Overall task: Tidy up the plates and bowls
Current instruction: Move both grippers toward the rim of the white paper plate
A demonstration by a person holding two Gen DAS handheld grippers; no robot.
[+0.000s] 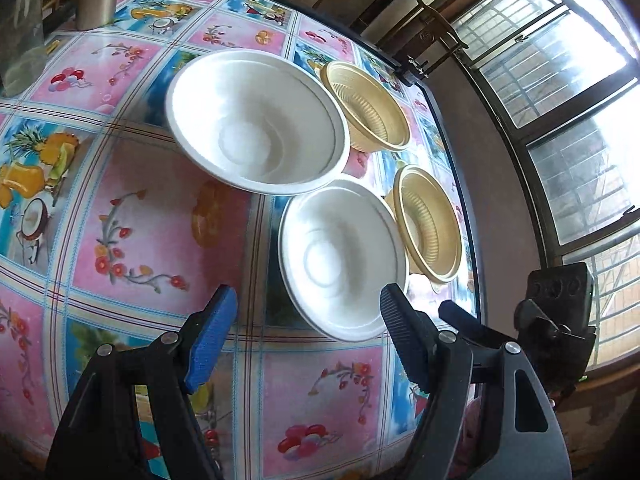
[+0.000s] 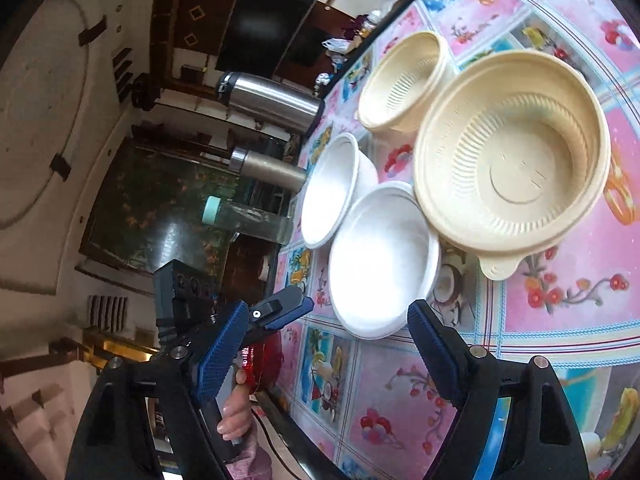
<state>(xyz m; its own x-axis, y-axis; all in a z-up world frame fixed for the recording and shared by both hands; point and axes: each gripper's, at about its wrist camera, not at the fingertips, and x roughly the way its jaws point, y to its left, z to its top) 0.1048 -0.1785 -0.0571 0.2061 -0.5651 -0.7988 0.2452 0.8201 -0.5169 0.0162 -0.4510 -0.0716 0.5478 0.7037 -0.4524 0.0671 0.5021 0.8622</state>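
in the left wrist view, the left gripper (image 1: 308, 320) is spread wide and holds nothing, above the flowered tablecloth (image 1: 160, 208). a small white bowl (image 1: 340, 260) stands just in front of it, and a bigger white bowl (image 1: 256, 120) stands farther in, the two nearly touching. two beige ribbed bowls (image 1: 366, 106) (image 1: 430, 222) stand beside them, along the table edge by the window (image 1: 560, 80).

in the right wrist view, the right gripper (image 2: 324, 328) is also wide and empty. a beige ribbed bowl (image 2: 512, 152) is close, another beige bowl (image 2: 404, 80) behind it. two white bowls (image 2: 384, 260) (image 2: 332, 188) stand nearer the table edge where steel flasks (image 2: 272, 100) stand. a hand (image 2: 236, 416) holds the left gripper (image 2: 276, 312) there.
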